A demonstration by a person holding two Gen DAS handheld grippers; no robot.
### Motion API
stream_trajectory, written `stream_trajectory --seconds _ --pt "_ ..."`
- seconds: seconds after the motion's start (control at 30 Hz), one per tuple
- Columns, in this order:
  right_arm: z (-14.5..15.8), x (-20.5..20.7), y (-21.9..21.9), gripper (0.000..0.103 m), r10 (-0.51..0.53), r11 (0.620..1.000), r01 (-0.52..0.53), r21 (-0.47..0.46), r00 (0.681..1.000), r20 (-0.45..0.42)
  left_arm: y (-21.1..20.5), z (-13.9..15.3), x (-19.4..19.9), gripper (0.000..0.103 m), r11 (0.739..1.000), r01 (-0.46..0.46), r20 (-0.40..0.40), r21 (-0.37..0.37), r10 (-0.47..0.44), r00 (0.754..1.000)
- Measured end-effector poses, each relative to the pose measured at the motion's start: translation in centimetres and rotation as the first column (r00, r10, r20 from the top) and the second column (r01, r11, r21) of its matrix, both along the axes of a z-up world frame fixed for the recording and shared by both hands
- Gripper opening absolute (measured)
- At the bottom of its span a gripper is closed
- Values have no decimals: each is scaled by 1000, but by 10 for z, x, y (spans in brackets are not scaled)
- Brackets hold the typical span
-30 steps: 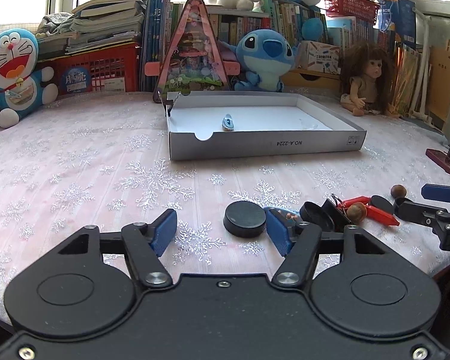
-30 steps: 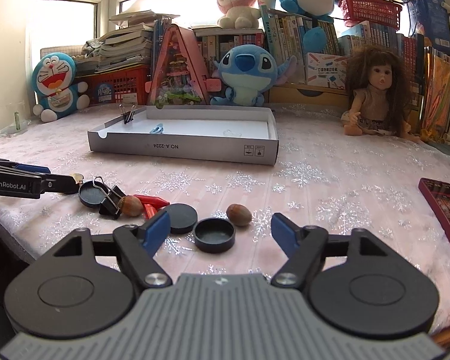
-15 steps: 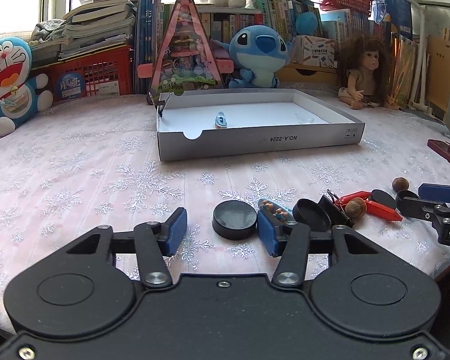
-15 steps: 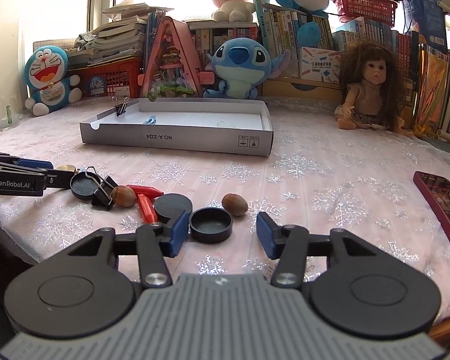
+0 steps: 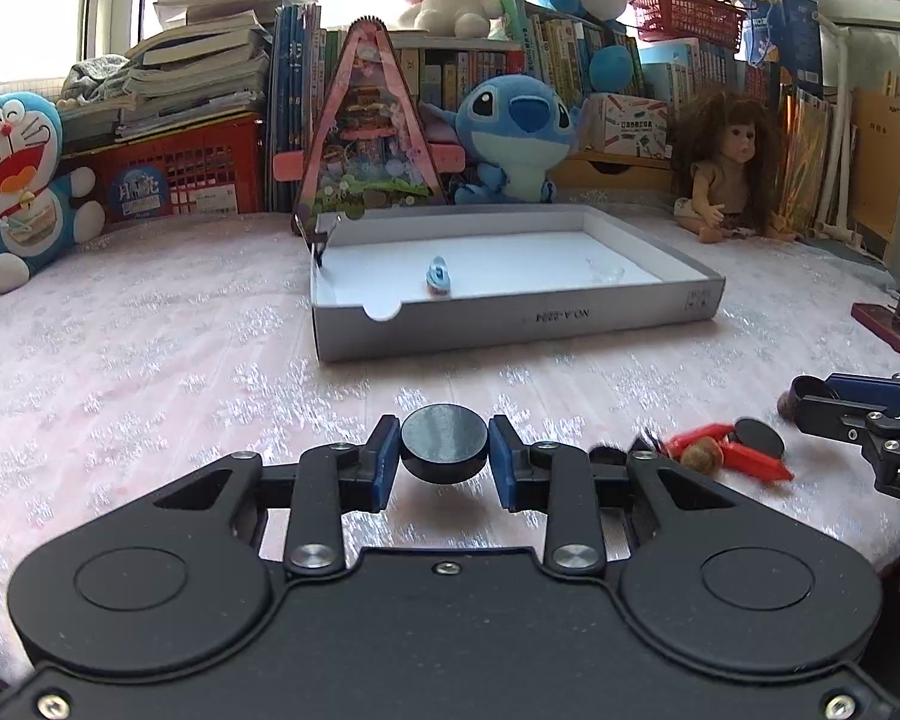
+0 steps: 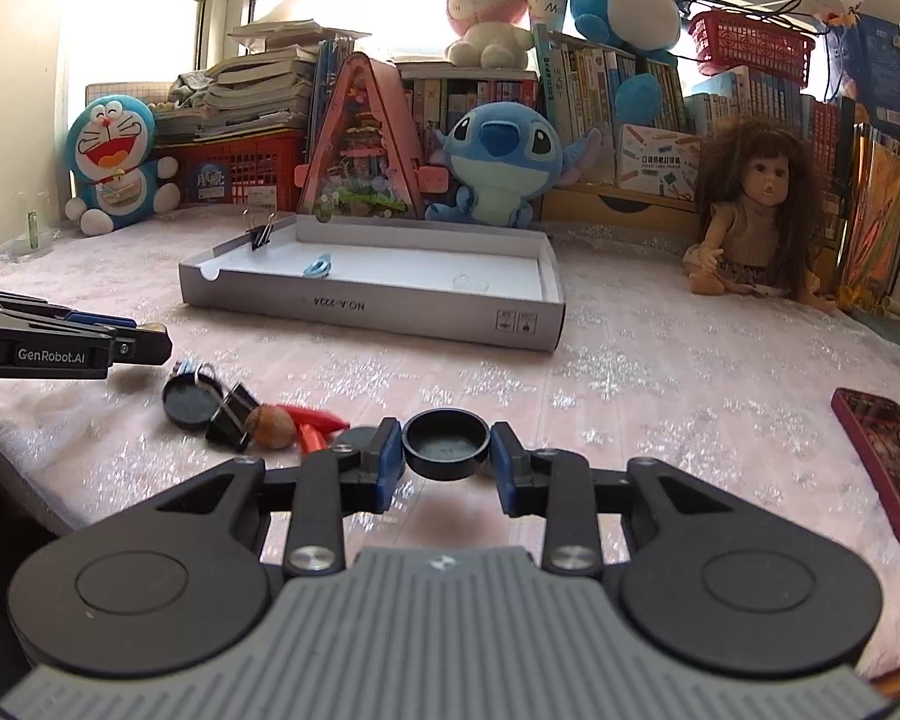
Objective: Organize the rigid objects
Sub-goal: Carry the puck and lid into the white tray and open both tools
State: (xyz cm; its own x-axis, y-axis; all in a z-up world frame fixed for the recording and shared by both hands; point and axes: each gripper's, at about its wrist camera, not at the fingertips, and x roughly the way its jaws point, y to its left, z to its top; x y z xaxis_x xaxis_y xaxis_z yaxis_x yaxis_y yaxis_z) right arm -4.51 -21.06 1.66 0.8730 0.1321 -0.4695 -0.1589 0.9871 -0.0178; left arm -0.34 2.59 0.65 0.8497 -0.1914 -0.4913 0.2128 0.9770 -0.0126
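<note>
My left gripper (image 5: pixel 444 459) is shut on a black round lid (image 5: pixel 444 441), lifted a little above the pink cloth. My right gripper (image 6: pixel 447 459) is shut on a black round cap (image 6: pixel 446 443), open side up, also raised. A shallow white cardboard tray (image 5: pixel 570 315) lies ahead with a small blue item (image 5: pixel 439 274) inside; it also shows in the right wrist view (image 6: pixel 390 312). Left on the cloth are another black lid (image 6: pixel 189 402), a binder clip (image 6: pixel 231 417), a nut (image 6: pixel 273 427) and red pieces (image 6: pixel 315 420).
A dark red phone (image 6: pixel 882 450) lies at the right edge. A doll (image 6: pixel 750 216), plush toys (image 6: pixel 498 168), a pink triangular toy house (image 6: pixel 360 150) and books line the back. A binder clip (image 6: pixel 261 234) grips the tray's corner.
Both grippers have closed on their black lids and lifted them off the cloth. Before, both were open around the lids resting on the table.
</note>
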Motion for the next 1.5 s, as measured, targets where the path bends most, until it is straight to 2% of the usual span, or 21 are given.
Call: stream_trajectory --seconds 0.2,0.5,0.67,0.77,0.9,1.03,1.2,1.5 --pt "14 23 -6 37 -24 1000 24 -1 999 25 4 22 22 30 1000 -23 29 -20 24 999" --pt "32 82 -22 37 -46 999 45 18 999 21 7 49 68 30 998 -42 57 -42 45 997" --pt "33 115 -23 37 -64 997 64 -34 998 15 4 54 103 30 998 -43 59 -39 45 997" --pt "31 136 -25 37 -78 995 78 -57 997 8 -1 52 124 30 999 -53 58 -13 53 997" --pt "27 158 -27 37 -79 996 78 -32 996 -28 -6 41 151 30 997 -79 35 14 78 996" --pt "16 174 -15 37 -75 992 71 -104 997 -34 -13 26 170 30 993 -103 9 60 103 995" --pt "5 192 -4 37 -63 987 54 -153 996 -59 -17 14 184 30 992 -99 -20 79 101 995" --pt "-7 214 1 37 -51 992 36 -120 991 -124 -10 0 203 30 994 -107 -93 30 109 990"
